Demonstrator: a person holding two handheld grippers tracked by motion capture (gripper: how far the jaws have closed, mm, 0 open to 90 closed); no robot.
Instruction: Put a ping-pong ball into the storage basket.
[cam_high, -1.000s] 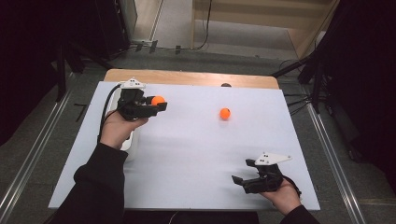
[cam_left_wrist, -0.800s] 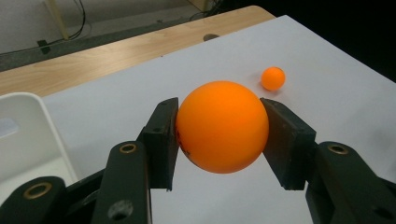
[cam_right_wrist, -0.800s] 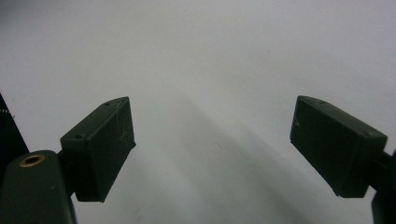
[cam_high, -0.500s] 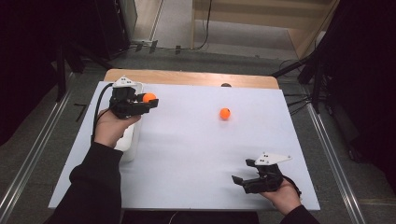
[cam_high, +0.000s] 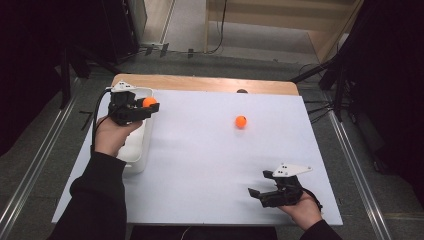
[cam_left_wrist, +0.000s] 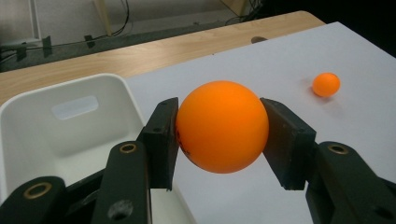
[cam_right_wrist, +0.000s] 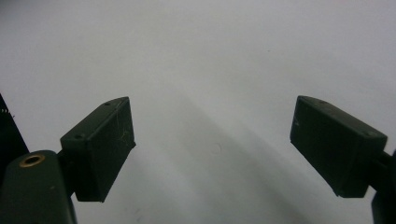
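I count two orange balls: one ball at the upper left of the high view, a second ball just right of centre. One white bin sits at the left edge. I have two grippers: the left gripper upper left, the right gripper lower right. One table, one white sheet.

The left tongs hold an orange ball pressed between both black pads just beside the right rim of a white tub, while a second orange ball lies well apart on the white sheet covering the wooden bench.
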